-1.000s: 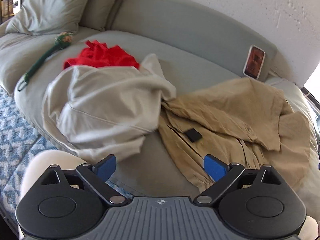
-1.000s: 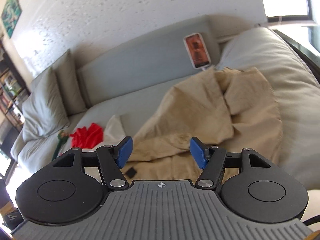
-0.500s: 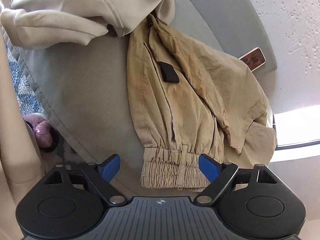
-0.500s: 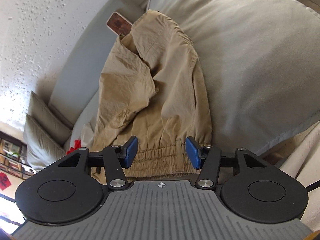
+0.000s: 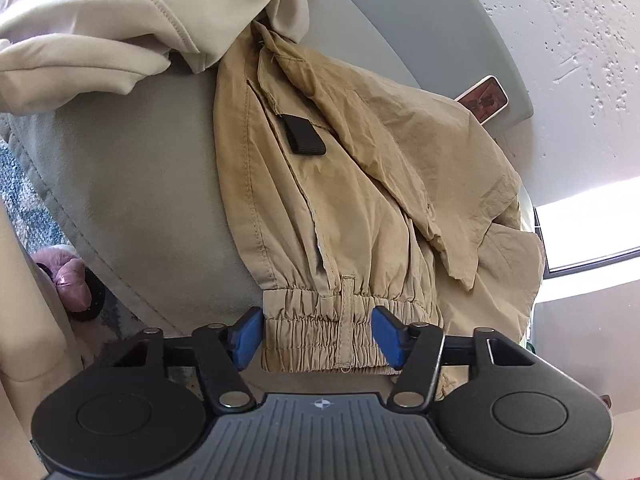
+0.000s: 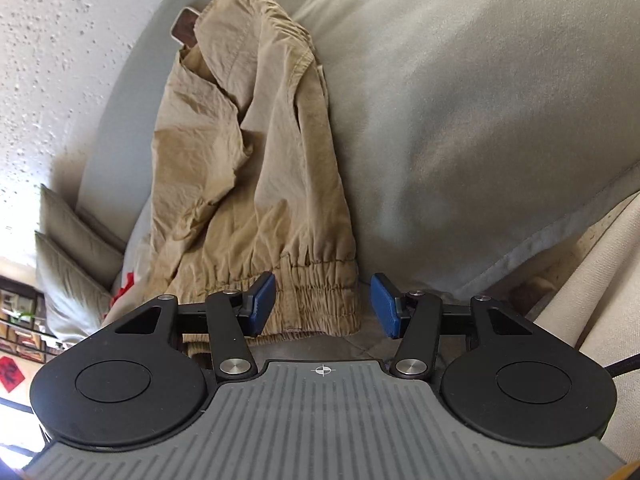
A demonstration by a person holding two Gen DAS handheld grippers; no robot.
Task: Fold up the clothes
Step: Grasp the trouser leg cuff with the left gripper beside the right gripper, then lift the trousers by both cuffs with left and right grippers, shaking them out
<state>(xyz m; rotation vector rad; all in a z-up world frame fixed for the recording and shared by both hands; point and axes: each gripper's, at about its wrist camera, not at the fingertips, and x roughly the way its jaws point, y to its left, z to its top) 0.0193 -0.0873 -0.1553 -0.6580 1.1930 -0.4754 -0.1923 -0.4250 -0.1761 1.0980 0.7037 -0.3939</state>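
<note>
A tan jacket (image 5: 360, 184) lies crumpled on the grey sofa (image 5: 132, 184), its elastic hem toward me at the seat's front edge. My left gripper (image 5: 316, 338) is open, its blue pads on either side of the hem's left part (image 5: 320, 336). My right gripper (image 6: 322, 306) is open around the hem's right end (image 6: 320, 300); the jacket (image 6: 248, 152) runs away from it toward the backrest. A black tab (image 5: 304, 136) sits on the jacket's front.
A cream hoodie (image 5: 132, 20) overlaps the jacket's far left. A phone (image 5: 482, 98) leans on the backrest. A large grey cushion (image 6: 480, 120) lies right of the jacket. A red garment (image 6: 122, 286), pillows (image 6: 68, 248) and a blue rug (image 5: 24, 200) are at the left.
Both grippers have moved closer to the jacket's hem, which now sits between their pads. Both have narrowed a little but stay open.
</note>
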